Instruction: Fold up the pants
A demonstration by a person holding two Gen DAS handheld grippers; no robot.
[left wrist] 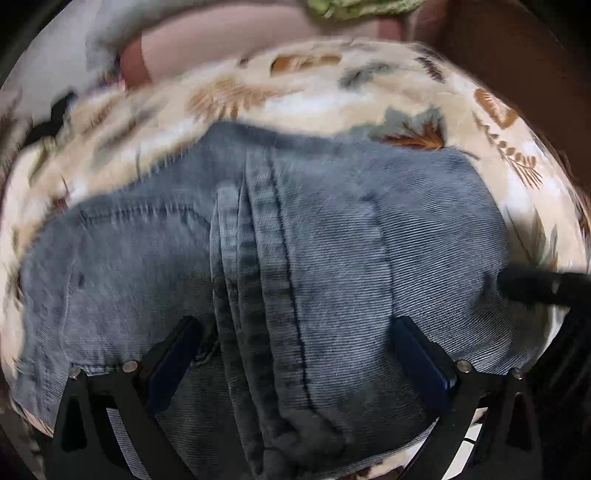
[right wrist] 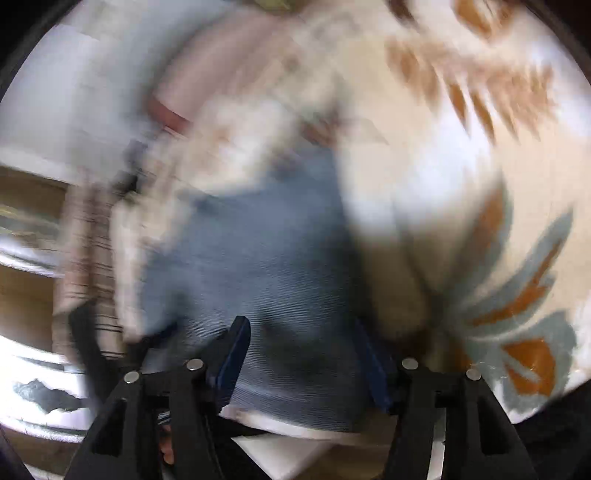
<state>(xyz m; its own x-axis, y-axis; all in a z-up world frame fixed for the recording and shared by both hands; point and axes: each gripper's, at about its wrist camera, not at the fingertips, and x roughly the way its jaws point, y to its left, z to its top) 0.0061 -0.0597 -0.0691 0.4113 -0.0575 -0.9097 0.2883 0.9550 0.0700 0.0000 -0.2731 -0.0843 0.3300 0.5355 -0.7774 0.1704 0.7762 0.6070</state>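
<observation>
Although the right wrist view is badly smeared, both cameras agree on the main fact: the pants [left wrist: 295,258], blue-grey jeans, lie bunched on a leaf-patterned blanket [left wrist: 332,99] that covers what looks like a bed or cushion. From the left wrist camera the denim forms a broad, compact mass with a thick run of stacked seams down its middle, which suggests the legs are already laid one upon the other and perhaps doubled over once; the edges are uneven and the cloth is rumpled, so I judge the fold begun but not tidy or finished. The left claw [left wrist: 295,354] stands wide open just above the fabric, its blue pads astride the seam ridge and pressing on nothing. The right claw [right wrist: 299,354] is also open, its pads apart with denim lying beneath and between them, yet not pinched as far as the blur allows me to say. Its dark finger [left wrist: 535,290] shows at the right edge of the left view, resting near the edge of the pants. What is left, by my reading, is to take hold of an end, bring it across for a final fold, and smooth the bundle flat. Beyond the blanket a pink pillow [left wrist: 207,44] and something green [left wrist: 351,7] lie well apart from the work.
</observation>
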